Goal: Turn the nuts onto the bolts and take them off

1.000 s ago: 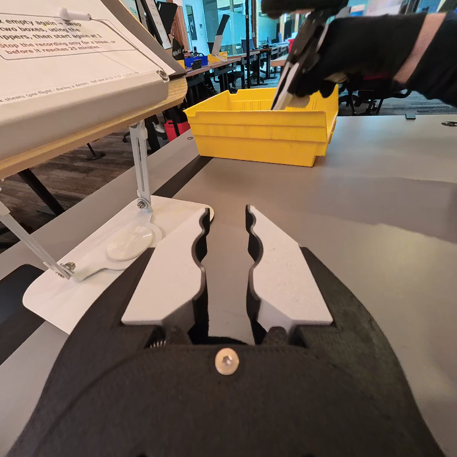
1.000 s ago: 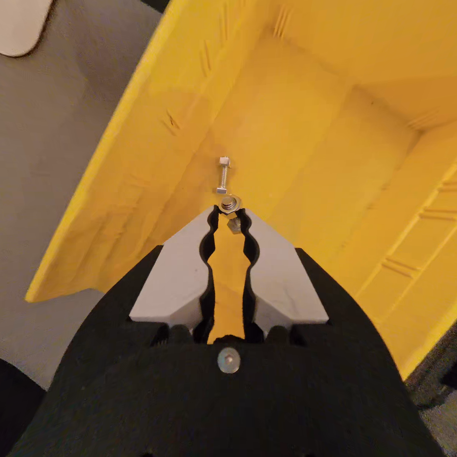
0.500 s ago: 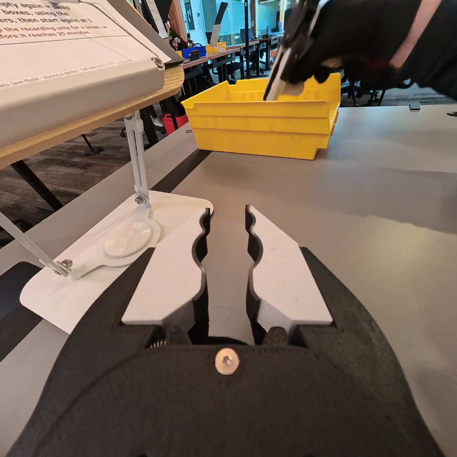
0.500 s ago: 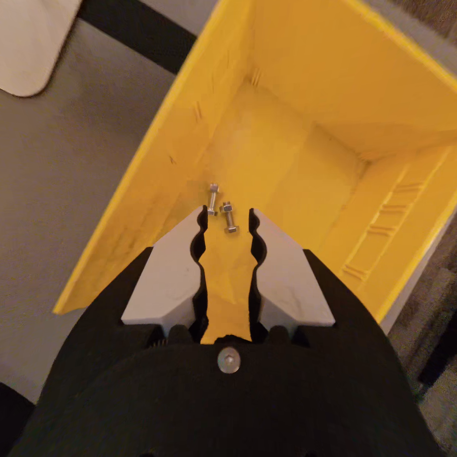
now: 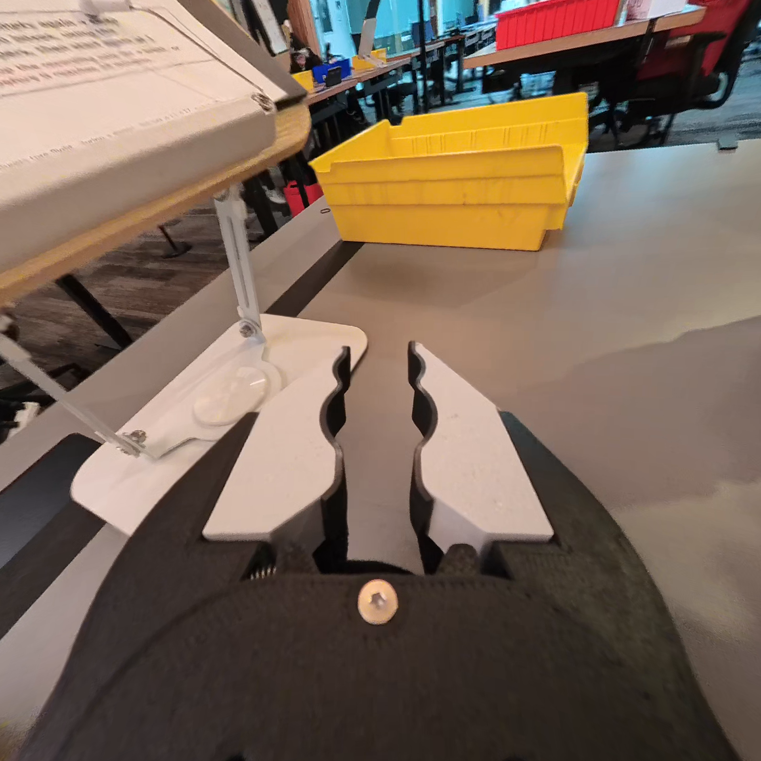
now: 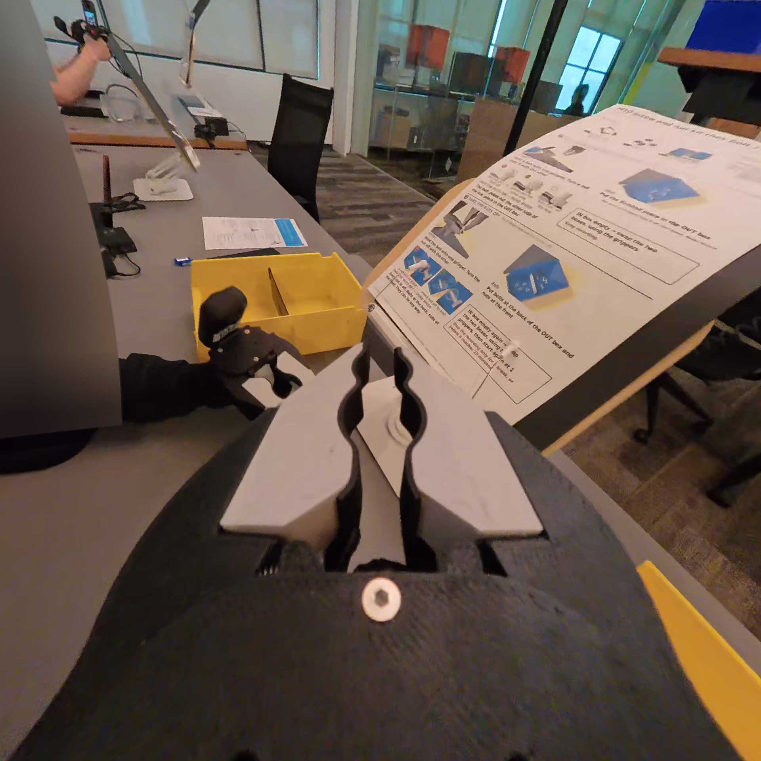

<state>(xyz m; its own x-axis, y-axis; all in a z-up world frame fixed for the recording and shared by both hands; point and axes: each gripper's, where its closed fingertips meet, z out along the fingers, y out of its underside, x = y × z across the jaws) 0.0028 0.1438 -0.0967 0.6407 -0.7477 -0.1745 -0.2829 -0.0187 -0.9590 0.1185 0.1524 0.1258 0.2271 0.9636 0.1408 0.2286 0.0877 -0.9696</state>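
Where the grey table [image 5: 576,329] ends — yellow bin [image 5: 444,206], office desks [image 5: 576,53] beyond.

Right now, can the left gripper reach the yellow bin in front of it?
Probably yes: the left gripper is open and only bare grey table lies between it and the yellow bin.

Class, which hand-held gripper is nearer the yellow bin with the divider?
Left. The left hand-held gripper sits just in front of the divided bin; the right hand-held gripper is farther back.

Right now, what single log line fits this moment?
left claw: open, empty, over table | right claw: open, empty | yellow bin: ahead | divided bin: by left claw
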